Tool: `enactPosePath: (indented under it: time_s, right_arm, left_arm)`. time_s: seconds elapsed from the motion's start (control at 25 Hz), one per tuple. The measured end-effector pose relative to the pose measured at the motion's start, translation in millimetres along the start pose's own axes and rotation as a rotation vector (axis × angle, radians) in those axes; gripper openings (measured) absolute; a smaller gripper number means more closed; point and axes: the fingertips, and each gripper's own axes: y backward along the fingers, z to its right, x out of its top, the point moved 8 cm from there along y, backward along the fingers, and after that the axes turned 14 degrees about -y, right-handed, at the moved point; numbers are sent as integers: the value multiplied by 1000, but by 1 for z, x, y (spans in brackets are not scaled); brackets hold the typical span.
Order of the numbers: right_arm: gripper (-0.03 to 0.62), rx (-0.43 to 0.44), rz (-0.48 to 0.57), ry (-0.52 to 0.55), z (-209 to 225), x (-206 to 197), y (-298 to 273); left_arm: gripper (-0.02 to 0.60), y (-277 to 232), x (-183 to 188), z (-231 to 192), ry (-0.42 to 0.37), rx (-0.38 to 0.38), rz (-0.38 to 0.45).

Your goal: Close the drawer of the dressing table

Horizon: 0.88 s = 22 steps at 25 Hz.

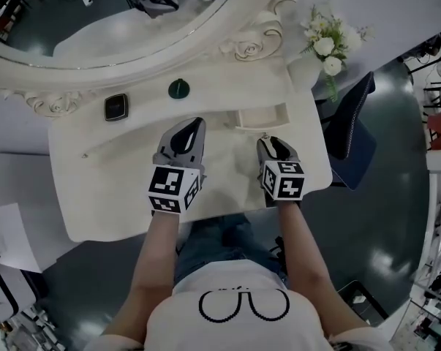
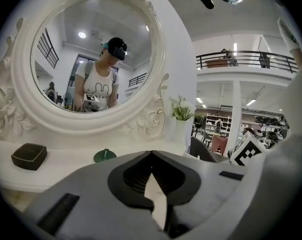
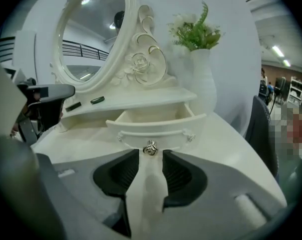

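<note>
Right gripper hung released, tips at the knob of the open drawer, left gripper clenched empty over the surface.

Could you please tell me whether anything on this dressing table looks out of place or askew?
Only the drawer stands out: it is pulled out of the dressing table, its inside open to view. The right gripper sits just before its knob, jaws apart. Nothing looks spilled or tipped.
</note>
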Motion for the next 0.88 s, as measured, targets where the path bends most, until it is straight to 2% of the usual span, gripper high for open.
enactPosePath:
  time_s: [0.16, 0.2, 0.24, 0.88]
  right_arm:
    - [140, -4, -29, 14, 1, -3, -10]
    - [96, -6, -29, 26, 1, -2, -11]
    - [94, -7, -29, 38, 1, -2, -11]
    - [92, 13, -48, 79, 2, 13, -17]
  left_arm:
    - [-2, -3, -3, -1, 9, -7, -11]
    - [-2, -4, -4, -1, 11, -7, -13]
    - [-2, -4, -5, -2, 13, -7, -15]
    - [-2, -10, 2, -8, 19, 33, -9]
